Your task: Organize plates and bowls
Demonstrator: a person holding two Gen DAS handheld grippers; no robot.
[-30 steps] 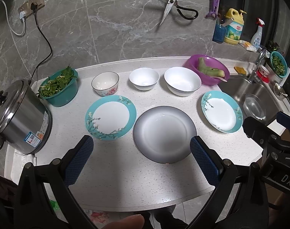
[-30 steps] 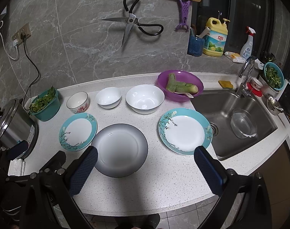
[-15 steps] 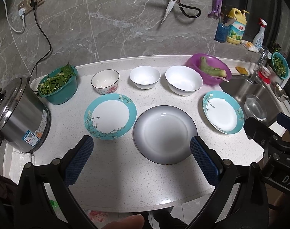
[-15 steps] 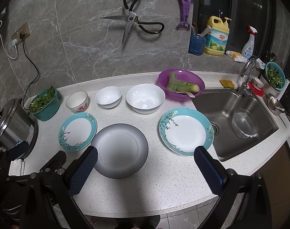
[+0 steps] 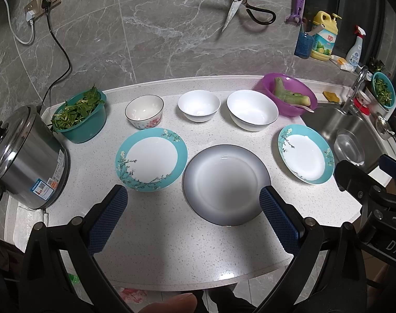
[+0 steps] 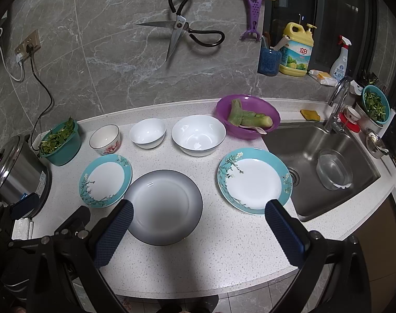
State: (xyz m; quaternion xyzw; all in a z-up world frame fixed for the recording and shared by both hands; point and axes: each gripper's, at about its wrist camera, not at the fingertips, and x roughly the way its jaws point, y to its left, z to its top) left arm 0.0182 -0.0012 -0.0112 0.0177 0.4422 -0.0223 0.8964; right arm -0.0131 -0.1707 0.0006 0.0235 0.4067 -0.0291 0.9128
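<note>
A grey plate lies at the counter's front middle, flanked by a left teal-rimmed plate and a right teal-rimmed plate. Behind them stand a flowered bowl, a small white bowl and a large white bowl. My left gripper hovers open above the counter's front edge, near the grey plate. My right gripper is open too, between the grey plate and the right teal plate. Both hold nothing.
A rice cooker and a teal basket of greens sit at the left. A purple bowl with peeled vegetable stands by the sink, which holds a glass bowl. Scissors hang on the wall.
Both grippers have edged slightly forward and tilted up, so the dishes sit a little lower in view. No dish has moved; both grippers stay open.
</note>
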